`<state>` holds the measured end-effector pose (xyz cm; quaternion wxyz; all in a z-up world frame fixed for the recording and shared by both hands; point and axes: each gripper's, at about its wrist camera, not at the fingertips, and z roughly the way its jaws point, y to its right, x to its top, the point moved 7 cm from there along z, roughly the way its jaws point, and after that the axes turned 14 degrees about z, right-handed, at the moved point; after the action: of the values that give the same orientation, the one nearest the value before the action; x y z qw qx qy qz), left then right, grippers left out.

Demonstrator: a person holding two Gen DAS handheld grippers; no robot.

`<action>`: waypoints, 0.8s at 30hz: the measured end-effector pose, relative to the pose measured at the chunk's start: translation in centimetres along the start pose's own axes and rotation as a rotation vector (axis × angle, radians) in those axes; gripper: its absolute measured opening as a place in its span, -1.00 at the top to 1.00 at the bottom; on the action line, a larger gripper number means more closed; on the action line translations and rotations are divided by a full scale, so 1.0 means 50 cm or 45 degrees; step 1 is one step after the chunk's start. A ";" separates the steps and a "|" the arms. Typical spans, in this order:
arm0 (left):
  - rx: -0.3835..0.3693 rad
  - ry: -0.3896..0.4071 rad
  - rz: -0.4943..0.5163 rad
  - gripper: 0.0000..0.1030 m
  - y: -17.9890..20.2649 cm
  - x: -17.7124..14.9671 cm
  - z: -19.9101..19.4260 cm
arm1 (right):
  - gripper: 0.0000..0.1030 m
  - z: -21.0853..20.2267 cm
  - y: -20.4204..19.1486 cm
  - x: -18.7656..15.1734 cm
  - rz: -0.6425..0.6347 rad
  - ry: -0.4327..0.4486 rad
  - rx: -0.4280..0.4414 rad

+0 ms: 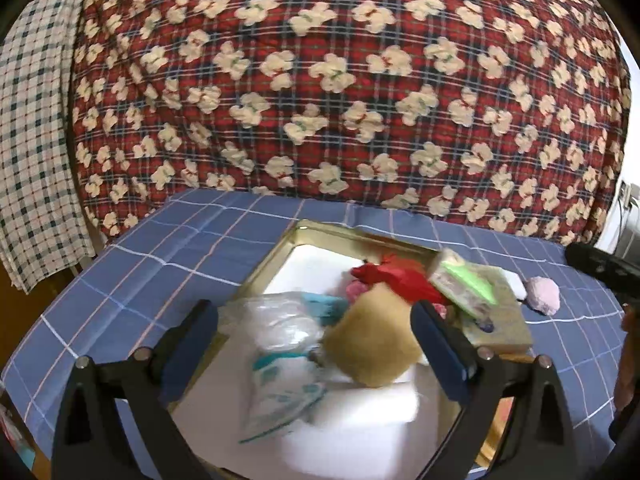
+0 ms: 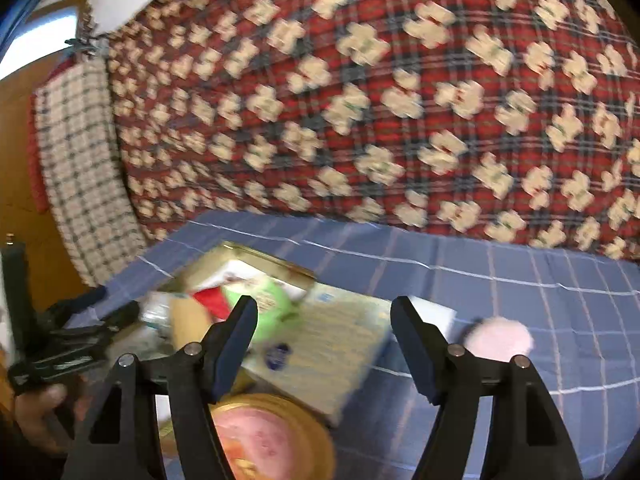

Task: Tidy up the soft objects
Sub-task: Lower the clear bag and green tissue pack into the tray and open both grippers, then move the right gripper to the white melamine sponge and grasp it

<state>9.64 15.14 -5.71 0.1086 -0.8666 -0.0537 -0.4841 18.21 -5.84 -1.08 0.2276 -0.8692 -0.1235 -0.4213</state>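
Note:
A gold tin box (image 1: 276, 258) stands open on the blue checked cloth and holds soft things: a yellow sponge (image 1: 370, 344), a red cloth (image 1: 394, 278), clear plastic packets (image 1: 280, 320) and white foam (image 1: 360, 432). My left gripper (image 1: 314, 320) is open just above the box, the sponge between its fingers but not gripped. A tan pad with a green item (image 1: 476, 292) leans on the box's right rim. A pink pompom (image 1: 542, 295) lies to the right on the cloth. My right gripper (image 2: 324, 320) is open and empty above the pad (image 2: 328, 344); the pompom (image 2: 502, 338) lies right of it.
A red plaid quilt with cream bears (image 1: 340, 80) hangs behind the table. A checked towel (image 1: 28, 140) hangs at the left. A round gold-rimmed lid (image 2: 272, 436) lies near my right gripper. The blue cloth (image 2: 540, 300) stretches to the right.

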 end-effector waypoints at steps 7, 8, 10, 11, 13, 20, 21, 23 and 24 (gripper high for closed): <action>0.033 0.024 0.059 -0.96 0.026 0.013 -0.014 | -0.38 0.098 0.021 -0.026 -0.197 -0.114 -0.297; 0.032 0.024 0.054 -0.96 0.025 0.013 -0.014 | -0.38 0.111 0.019 -0.030 -0.213 -0.129 -0.312; 0.037 0.026 0.046 -0.96 0.018 0.014 -0.015 | -0.38 0.136 0.009 -0.035 -0.260 -0.158 -0.336; 0.040 0.027 0.045 -0.96 0.014 0.013 -0.015 | -0.38 0.148 -0.001 -0.033 -0.279 -0.157 -0.336; 0.046 0.026 0.035 -0.96 0.009 0.012 -0.014 | -0.38 0.168 -0.023 -0.028 -0.319 -0.164 -0.340; 0.054 0.013 0.022 -0.96 -0.003 0.012 -0.011 | -0.38 0.206 -0.128 -0.028 -0.424 -0.184 -0.243; 0.054 0.014 0.029 -0.96 -0.003 0.014 -0.012 | -0.38 0.200 -0.129 -0.028 -0.412 -0.177 -0.217; 0.060 0.021 0.039 -0.99 -0.002 0.019 -0.013 | -0.38 0.185 -0.117 -0.027 -0.349 -0.168 -0.145; 0.064 0.020 0.045 -0.99 0.000 0.024 -0.012 | -0.38 0.179 -0.107 -0.026 -0.320 -0.168 -0.124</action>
<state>9.79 14.99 -4.39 0.1392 -0.8605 -0.0497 -0.4875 21.30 3.22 -5.40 0.1222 -0.8826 -0.2253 -0.3940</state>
